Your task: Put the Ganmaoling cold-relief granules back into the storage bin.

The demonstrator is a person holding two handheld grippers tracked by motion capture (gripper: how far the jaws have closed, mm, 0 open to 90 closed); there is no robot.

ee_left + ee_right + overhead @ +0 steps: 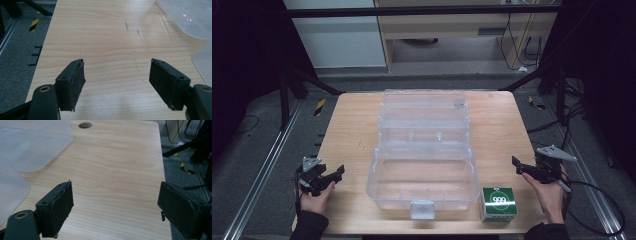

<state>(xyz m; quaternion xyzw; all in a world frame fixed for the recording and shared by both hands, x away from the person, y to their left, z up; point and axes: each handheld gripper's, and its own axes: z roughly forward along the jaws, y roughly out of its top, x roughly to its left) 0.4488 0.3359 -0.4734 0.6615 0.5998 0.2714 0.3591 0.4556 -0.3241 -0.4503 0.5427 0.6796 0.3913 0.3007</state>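
A clear plastic box is seen opened out in the middle of the wooden table, its tiers stepped back and every visible compartment empty. A green carton stands just beside the box's near right corner, untouched.

The left gripper is held near the box's left side, over bare wood; its jaws are spread wide with nothing between them, as the left gripper view confirms. The right gripper is held to the right of the box, beyond the carton, and its jaws are likewise parted and empty.

The work is judged to be at its start: 1 box has been opened, while picking up the carton and placing it inside are left to do.
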